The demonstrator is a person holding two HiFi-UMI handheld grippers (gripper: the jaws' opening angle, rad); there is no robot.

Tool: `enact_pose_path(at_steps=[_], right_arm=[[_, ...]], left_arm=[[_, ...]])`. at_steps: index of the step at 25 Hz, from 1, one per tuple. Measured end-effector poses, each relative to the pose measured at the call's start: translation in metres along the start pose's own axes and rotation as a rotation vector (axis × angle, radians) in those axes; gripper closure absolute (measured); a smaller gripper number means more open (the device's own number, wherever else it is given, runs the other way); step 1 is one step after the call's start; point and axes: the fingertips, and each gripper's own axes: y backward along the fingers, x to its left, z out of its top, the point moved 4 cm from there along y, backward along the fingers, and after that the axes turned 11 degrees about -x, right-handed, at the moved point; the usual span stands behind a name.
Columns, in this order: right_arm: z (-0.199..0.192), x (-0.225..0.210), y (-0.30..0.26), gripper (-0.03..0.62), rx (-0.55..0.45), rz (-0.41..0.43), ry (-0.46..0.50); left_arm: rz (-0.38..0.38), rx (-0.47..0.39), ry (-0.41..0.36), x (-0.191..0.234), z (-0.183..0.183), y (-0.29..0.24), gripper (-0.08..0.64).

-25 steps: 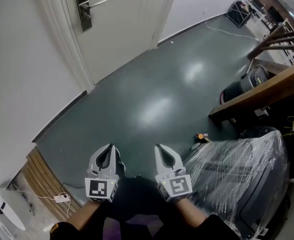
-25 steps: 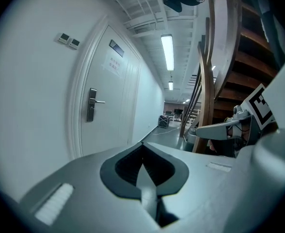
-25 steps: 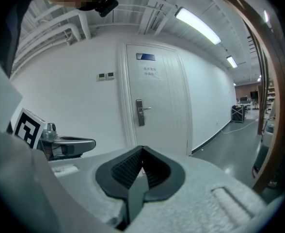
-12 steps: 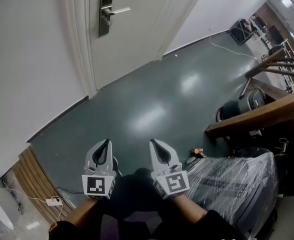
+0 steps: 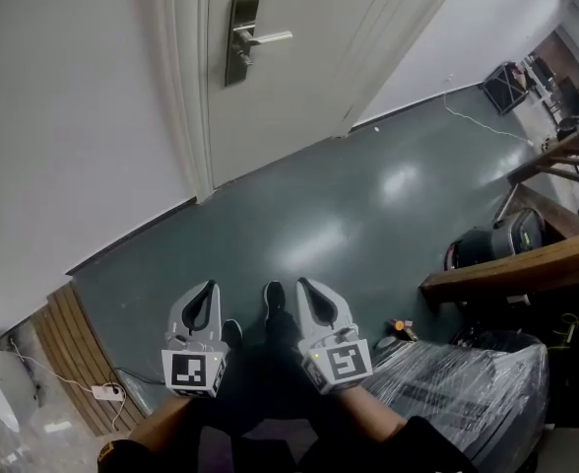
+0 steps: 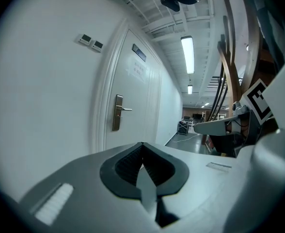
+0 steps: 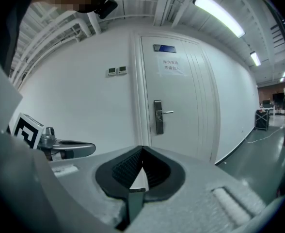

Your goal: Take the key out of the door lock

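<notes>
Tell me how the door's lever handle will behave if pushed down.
The lever handle looks like polished metal, so probably stiff and slippery. It projects level from its lock plate, so it likely pivots down rather than bending.

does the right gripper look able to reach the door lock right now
Probably not yet: the right gripper is well short of the door lock, with floor between; nothing blocks the way.

Bright ceiling strip lights (image 7: pixel 219 14), glare on floor (image 5: pixel 314 236), dark fisheye corners, sharp focus
</notes>
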Motion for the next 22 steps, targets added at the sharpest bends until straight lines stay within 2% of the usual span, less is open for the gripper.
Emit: enact_pose_path(at_steps=[7,14,22], right_arm=[[0.008,-0.032,-0.056,0.6,0.001,0.082,-0.036],[0.009,-0.079,-0.097,0.6,-0.03,0.176,-0.085],[0.01,-0.132,-0.12,0.6,-0.05,0.232,-0.123]], left_arm=[[0.09,0.006,-0.027,0.008,0.008,-0.046,0.545],[0.162,0.01,-0.037,-0.004,0.011,-0.093,0.545],[0.226,0.027,-0.065,-0.03,0.01,-0.136,0.545]])
